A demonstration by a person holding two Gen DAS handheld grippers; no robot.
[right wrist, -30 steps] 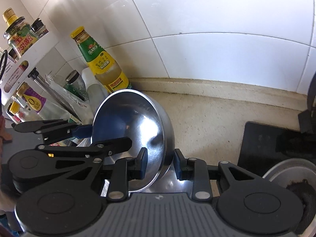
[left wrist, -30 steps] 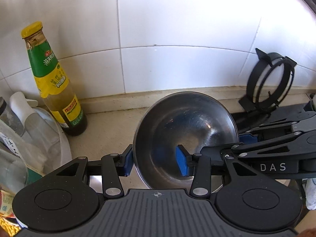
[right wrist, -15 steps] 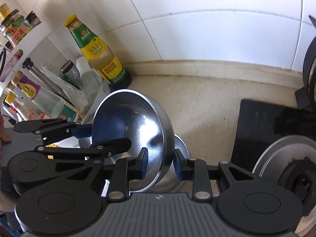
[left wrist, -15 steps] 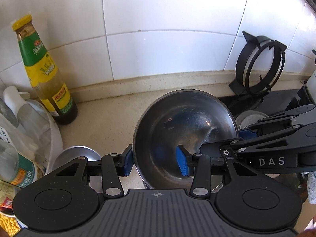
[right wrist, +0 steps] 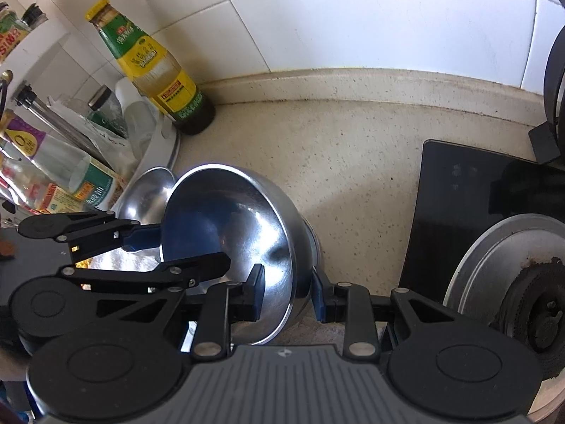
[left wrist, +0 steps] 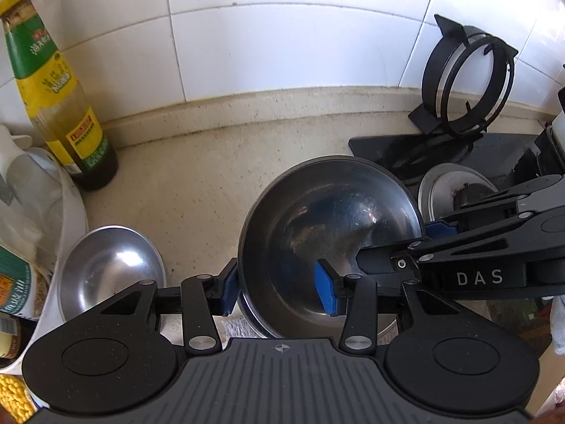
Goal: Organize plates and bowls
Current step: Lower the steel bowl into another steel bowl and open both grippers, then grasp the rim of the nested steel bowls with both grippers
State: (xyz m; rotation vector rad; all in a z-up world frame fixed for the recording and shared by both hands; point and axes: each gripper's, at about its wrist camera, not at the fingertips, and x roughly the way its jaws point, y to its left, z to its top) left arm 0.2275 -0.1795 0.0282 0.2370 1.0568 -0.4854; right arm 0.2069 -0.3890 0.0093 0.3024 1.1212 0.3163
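While both grippers pinch its thin rim, the large steel bowl [left wrist: 328, 233] hangs tilted over the speckled beige desk [left wrist: 197, 183]: left gripper [left wrist: 279, 291] on its near-left edge, right gripper [right wrist: 286, 291] on the opposite edge. Left of this bowl sits a smaller shiny bowl [left wrist: 106, 268]. Further behind stands a yellow-labelled glass bottle [left wrist: 56, 99]. Only the right wrist view shows the rusty round burner [right wrist: 529, 304].
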